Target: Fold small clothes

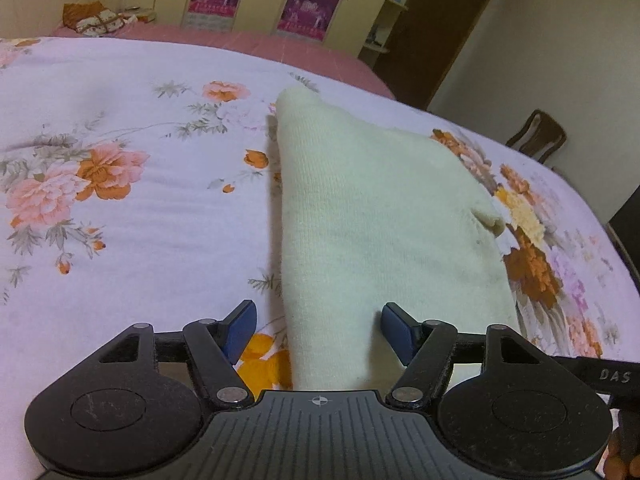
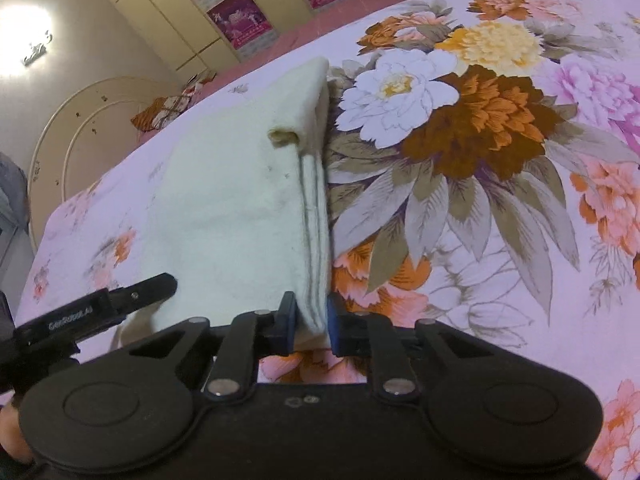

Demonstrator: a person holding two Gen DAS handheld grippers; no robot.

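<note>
- Garment (image 1: 380,216): a cream knit piece, folded into layers, lying on the sheet (image 1: 120,208), a pale one printed with orange, pink and white flowers.
- In the left wrist view the garment runs from just ahead of the left gripper (image 1: 318,330) up and away toward the far side of the bed, narrowing to a rounded tip.
- Left gripper: jaws stand wide apart. The garment's near end lies between them, nearer the right blue pad (image 1: 396,334); the left pad sits over bare sheet, clear of the cloth. I cannot tell whether the right pad touches the fabric. Nothing is gripped.
- Right gripper (image 2: 312,326): jaws drawn close together, with the stacked edge of the garment (image 2: 240,208) between the two pads. Both pads press against the folded layers, so it has hold of the cloth at its near right corner.
- In the right wrist view the layered edge rises straight up from the jaws, with a small rolled opening (image 2: 282,136) partway along it.
- The other gripper's finger (image 2: 148,288) shows at the left of that view, over the garment's near left part.
</note>
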